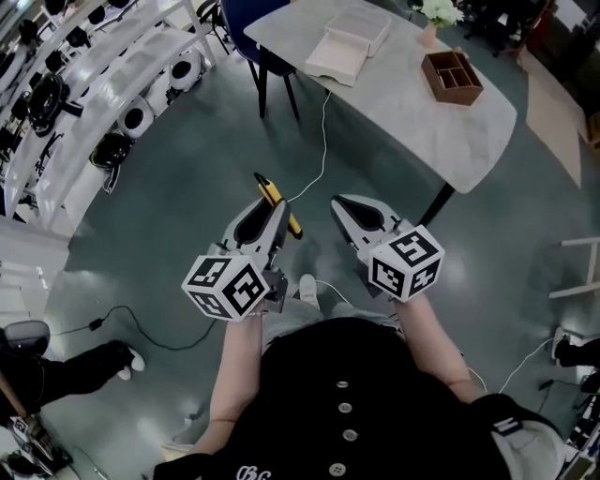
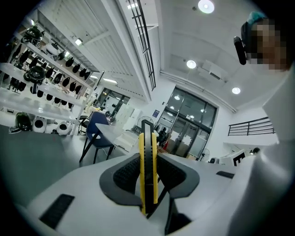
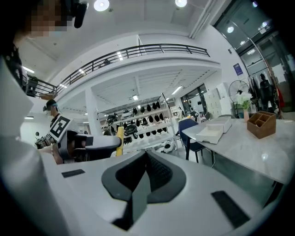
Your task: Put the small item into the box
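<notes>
Left tool (image 2: 148,174) clamped on yellow utility knife (image 2: 147,143); right tool (image 3: 146,162) closed, empty.

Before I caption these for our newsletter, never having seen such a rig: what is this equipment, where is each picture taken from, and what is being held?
There is no robot here. A person stands holding a hand-held claw in each hand, and the cubes with square markers are part of those claws. The head view comes from a camera on the person's head, looking steeply down. The two gripper views come from cameras riding on each claw, looking along its jaws. The left claw is clamped on a narrow yellow-and-black item, possibly a utility knife. The right claw is closed and empty. Ahead stands a table carrying a white box and a wooden divided box.
</notes>
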Demonstrator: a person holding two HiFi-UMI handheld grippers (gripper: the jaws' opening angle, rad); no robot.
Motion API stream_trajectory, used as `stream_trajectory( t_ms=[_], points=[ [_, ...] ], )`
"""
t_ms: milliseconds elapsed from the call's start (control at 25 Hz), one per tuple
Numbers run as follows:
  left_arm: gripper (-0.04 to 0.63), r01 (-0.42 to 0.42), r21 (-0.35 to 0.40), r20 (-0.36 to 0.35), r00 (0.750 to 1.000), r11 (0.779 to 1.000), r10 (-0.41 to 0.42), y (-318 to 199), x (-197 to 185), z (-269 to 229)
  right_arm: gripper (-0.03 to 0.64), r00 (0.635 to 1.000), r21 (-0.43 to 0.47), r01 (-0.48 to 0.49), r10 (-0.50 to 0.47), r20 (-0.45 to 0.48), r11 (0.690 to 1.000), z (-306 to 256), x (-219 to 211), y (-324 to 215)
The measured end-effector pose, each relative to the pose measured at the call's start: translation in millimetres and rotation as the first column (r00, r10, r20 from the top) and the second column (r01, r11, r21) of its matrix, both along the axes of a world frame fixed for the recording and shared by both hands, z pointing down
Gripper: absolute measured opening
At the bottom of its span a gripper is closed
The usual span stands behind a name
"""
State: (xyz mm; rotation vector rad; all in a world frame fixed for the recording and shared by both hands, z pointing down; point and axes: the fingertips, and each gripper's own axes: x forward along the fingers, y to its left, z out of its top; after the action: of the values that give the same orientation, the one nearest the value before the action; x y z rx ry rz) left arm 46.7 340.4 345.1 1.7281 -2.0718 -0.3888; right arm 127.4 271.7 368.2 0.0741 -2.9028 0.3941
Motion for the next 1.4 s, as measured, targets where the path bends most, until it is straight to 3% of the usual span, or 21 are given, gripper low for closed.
stream_trajectory(
  t_ms=[280, 640, 1040, 1400],
  points=[
    [0.126, -0.074, 0.009, 0.011, 0.997, 0.997, 0.074, -20.0, -43.6, -1.2, 0.002, 0.998, -0.001, -0.069, 0.069, 0.008, 0.998, 1.1, -41.1, -16.2],
    [0.126, -0.114, 0.007, -0.033, 0.993, 0.993, 0.115, -34.2, -69.9, 12.0, 0.002, 0.994, -0.003, -0.108, 0.108, -0.028, 0.994, 9.0, -62.0, -28.2],
    [0.126, -0.086, -0.021, -0.057, 0.995, 0.996, 0.085, -45.1, -103.7, 26.2, 0.002, 0.997, -0.029, -0.067, 0.065, -0.050, 0.997, 22.2, -102.0, -44.2],
    [0.126, -0.065, -0.058, -0.062, 0.996, 0.996, 0.061, -83.4, -160.9, 33.4, 0.002, 0.997, -0.046, -0.051, 0.048, -0.059, 0.998, 27.5, -157.3, -89.2]
  ],
)
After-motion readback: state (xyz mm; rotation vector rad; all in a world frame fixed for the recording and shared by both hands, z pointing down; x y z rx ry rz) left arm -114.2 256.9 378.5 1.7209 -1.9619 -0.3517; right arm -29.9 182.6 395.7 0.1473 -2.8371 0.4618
